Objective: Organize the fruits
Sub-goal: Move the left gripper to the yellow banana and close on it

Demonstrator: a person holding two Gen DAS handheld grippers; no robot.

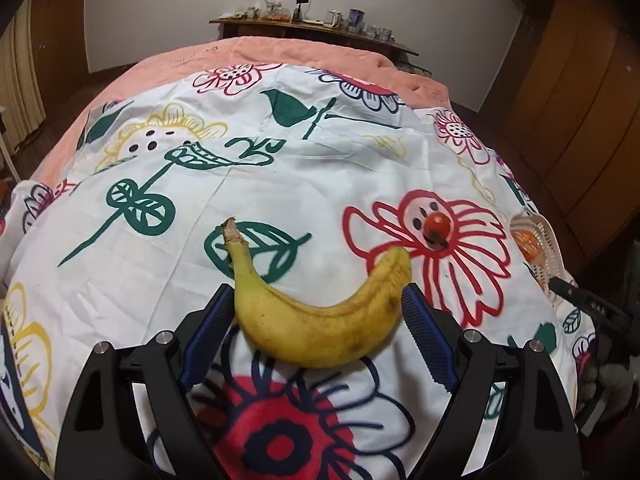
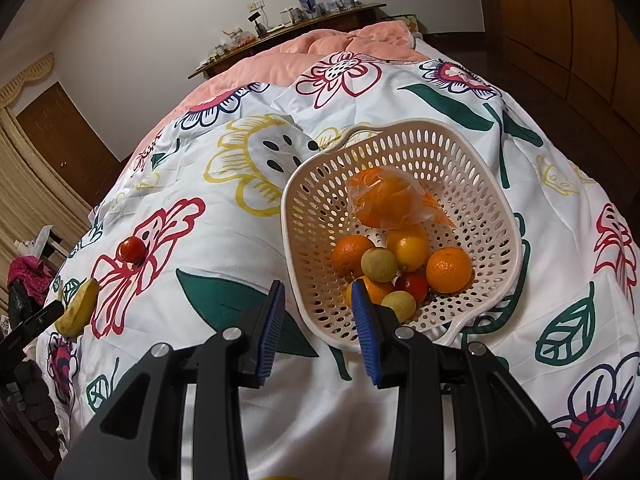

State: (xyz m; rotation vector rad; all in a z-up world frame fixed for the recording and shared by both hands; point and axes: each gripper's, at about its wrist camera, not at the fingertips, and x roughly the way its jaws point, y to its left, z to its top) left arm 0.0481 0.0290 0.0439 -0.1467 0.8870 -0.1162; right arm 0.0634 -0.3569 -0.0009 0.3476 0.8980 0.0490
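A yellow banana (image 1: 320, 332) lies on the flowered bedspread (image 1: 280, 184), and my left gripper (image 1: 316, 292) stands open just over it, a blue pad at either side of its curved body. A small red tomato (image 1: 435, 226) rests beyond the banana's right tip. My right gripper (image 2: 318, 292) is shut on the near wall of the white perforated basket (image 2: 400, 124), one finger inside and one outside. The basket holds several oranges, two green fruits, a red one and a bagged orange (image 2: 384, 200). The right wrist view also shows the banana (image 2: 78, 308) and the tomato (image 2: 133, 249) far left.
A pink blanket (image 1: 304, 56) covers the far end of the bed. Behind it a wooden shelf (image 1: 312, 28) carries jars and cups. Wooden wardrobes (image 1: 580, 120) line the right wall. The bed's right edge drops off just past the basket (image 1: 540, 232).
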